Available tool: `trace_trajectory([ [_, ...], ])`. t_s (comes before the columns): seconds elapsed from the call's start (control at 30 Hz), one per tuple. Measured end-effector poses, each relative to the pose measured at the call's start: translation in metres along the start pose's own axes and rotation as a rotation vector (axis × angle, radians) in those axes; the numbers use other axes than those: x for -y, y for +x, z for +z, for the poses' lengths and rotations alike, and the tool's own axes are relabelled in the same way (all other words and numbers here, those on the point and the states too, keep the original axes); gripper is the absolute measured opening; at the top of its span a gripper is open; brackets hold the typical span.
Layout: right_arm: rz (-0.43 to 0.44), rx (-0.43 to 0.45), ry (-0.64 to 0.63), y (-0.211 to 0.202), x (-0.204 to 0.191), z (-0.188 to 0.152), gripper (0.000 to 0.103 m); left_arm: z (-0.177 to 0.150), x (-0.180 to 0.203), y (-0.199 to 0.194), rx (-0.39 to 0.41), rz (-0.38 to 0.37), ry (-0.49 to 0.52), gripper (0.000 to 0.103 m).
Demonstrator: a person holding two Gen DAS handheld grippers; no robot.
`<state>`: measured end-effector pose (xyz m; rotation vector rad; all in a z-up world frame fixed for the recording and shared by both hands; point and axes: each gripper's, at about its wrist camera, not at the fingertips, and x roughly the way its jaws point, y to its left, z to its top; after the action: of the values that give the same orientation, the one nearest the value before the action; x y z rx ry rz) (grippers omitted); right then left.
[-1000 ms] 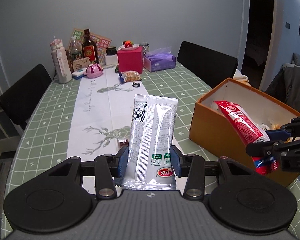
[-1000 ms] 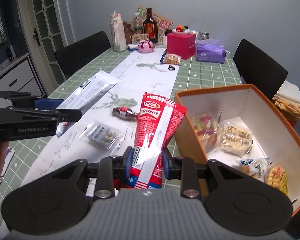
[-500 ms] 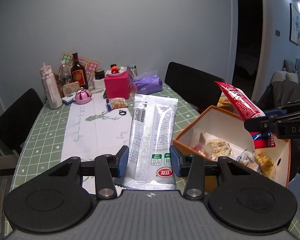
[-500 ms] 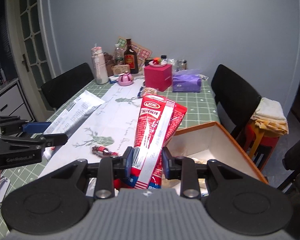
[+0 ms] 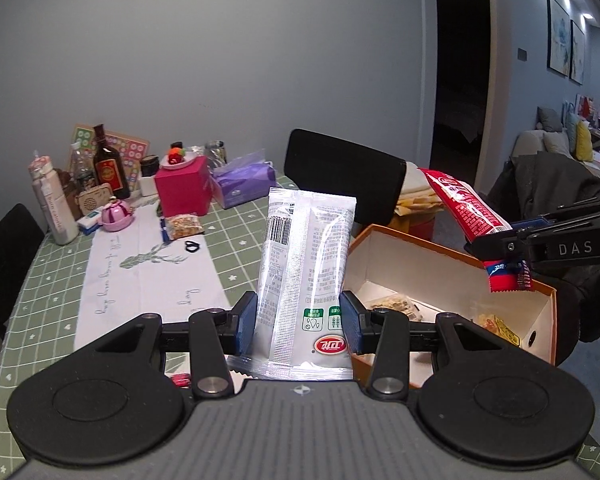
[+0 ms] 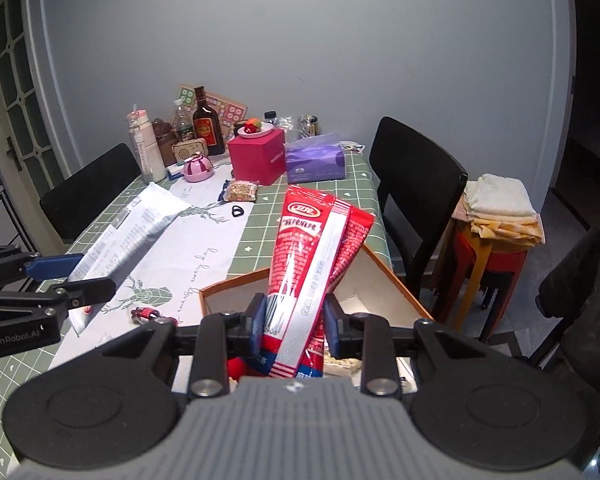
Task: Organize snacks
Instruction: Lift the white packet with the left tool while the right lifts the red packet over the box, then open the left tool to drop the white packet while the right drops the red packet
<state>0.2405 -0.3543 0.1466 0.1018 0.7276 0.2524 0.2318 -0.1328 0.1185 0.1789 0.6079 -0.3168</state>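
We see a counter [image 5: 52, 280] with a green checked cloth and a white runner [image 5: 148, 272] (deer drawn on it), set against a grey wall. Black chairs [image 6: 416, 184] stand around it. Our left gripper [image 5: 300, 322] pinches a silver snack pack [image 5: 308, 272]. Our right gripper [image 6: 294, 320] pinches a red snack pack [image 6: 316, 248] above the orange box [image 5: 440, 276].

The orange box [image 6: 384, 276] has its near end hidden behind the right gripper [image 6: 294, 322]; print on the red packet [image 6: 316, 256] is unreadable.
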Motion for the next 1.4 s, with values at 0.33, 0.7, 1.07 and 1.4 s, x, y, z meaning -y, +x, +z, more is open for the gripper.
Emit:
trace_trajectory([
  [0.33, -0.032, -0.069, 0.034, 0.036, 0.030, -0.013, 0.028, -0.002, 0.035, 0.048, -0.051, -0.055, 0.066, 0.050],
  [0.7, -0.039, -0.139, 0.060, 0.070, 0.048, -0.029, 0.028, -0.008, 0.061, 0.087, -0.135, -0.088, 0.161, 0.050],
  [1.07, -0.045, -0.187, 0.060, 0.094, 0.055, -0.035, 0.028, -0.023, 0.084, 0.118, -0.236, -0.127, 0.247, 0.050],
  [1.4, -0.031, -0.263, 0.057, 0.121, 0.052, -0.043, 0.028, -0.041, 0.093, 0.138, -0.339, -0.151, 0.299, 0.050],
])
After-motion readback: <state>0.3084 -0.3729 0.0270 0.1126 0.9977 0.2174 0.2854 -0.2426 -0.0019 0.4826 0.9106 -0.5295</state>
